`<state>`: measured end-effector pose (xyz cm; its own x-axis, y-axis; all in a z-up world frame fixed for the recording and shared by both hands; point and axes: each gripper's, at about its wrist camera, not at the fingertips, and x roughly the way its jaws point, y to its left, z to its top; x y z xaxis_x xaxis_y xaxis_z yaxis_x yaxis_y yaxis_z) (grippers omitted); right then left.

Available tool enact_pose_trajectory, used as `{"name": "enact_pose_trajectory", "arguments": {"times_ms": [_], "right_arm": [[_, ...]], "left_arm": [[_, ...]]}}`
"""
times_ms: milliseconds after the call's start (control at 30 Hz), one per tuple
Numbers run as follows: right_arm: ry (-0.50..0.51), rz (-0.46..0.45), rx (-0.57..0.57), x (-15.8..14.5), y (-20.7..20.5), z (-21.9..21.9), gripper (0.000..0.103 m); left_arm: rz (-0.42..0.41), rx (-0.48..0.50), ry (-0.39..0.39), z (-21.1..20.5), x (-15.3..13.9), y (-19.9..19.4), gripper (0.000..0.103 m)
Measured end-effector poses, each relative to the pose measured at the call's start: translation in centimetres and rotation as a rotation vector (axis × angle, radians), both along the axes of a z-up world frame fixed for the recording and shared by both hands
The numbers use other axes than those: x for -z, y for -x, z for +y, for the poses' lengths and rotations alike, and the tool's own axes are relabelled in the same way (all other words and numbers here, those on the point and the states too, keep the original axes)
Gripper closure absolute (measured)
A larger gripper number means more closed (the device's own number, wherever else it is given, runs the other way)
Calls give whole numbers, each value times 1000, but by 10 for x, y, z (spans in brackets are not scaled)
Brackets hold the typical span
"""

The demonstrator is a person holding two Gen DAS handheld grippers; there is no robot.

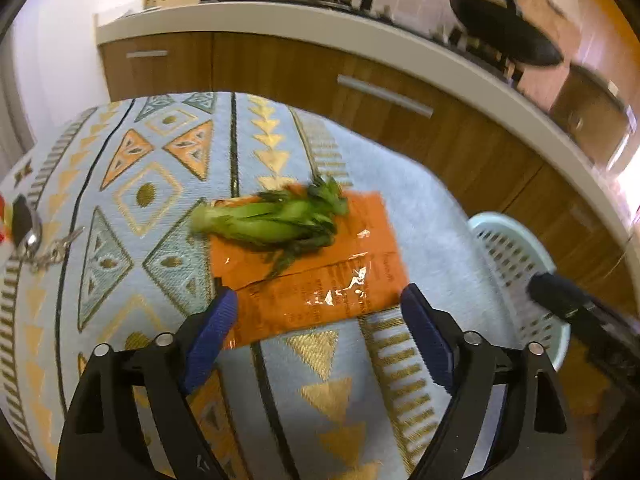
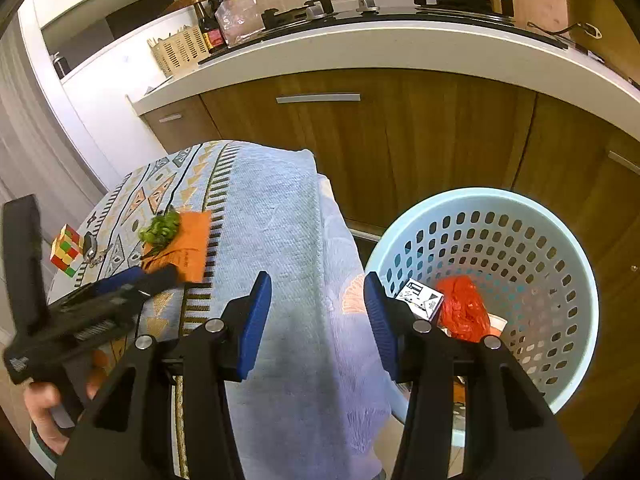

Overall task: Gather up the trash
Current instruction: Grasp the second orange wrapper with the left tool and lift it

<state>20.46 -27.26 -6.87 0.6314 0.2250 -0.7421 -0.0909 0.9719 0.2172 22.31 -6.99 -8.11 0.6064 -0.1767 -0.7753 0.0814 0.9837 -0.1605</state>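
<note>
An orange foil wrapper (image 1: 316,264) lies on the patterned tablecloth (image 1: 132,184) with a green vegetable scrap (image 1: 276,218) on top of it. My left gripper (image 1: 320,300) is open, its blue fingertips on either side of the wrapper's near edge. Both also show small in the right wrist view, the wrapper (image 2: 192,240) and the scrap (image 2: 160,228), with the left gripper (image 2: 132,280) beside them. My right gripper (image 2: 316,288) is open and empty over the cloth's right edge, next to the pale blue basket (image 2: 568,248), which holds a red bag (image 2: 464,308) and a small printed box (image 2: 420,298).
A Rubik's cube (image 2: 66,250) and keys (image 2: 92,250) lie at the table's left; the keys also show in the left wrist view (image 1: 36,240). Wooden cabinets (image 2: 400,140) under a white counter stand close behind the table. The basket (image 1: 516,264) stands right of the table.
</note>
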Motion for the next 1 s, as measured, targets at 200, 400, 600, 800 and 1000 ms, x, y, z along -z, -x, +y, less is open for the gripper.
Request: {"name": "enact_pose_trajectory", "arguments": {"times_ms": [200, 400, 600, 800, 1000], "right_arm": [[13, -5, -24, -2, -9, 8, 59], [28, -12, -77, -4, -17, 32, 58], [41, -28, -139, -11, -19, 59, 59], [18, -61, -221, -26, -16, 86, 59], [-26, -56, -247, -27, -10, 100, 58]], "left_arm": [[-40, 8, -171, -11, 5, 1, 50], [-45, 46, -83, 17, -1, 1, 86], [-75, 90, -27, 27, -9, 13, 98], [-84, 202, -57, 38, -19, 52, 100], [-120, 226, 160, 93, -44, 88, 100]]}}
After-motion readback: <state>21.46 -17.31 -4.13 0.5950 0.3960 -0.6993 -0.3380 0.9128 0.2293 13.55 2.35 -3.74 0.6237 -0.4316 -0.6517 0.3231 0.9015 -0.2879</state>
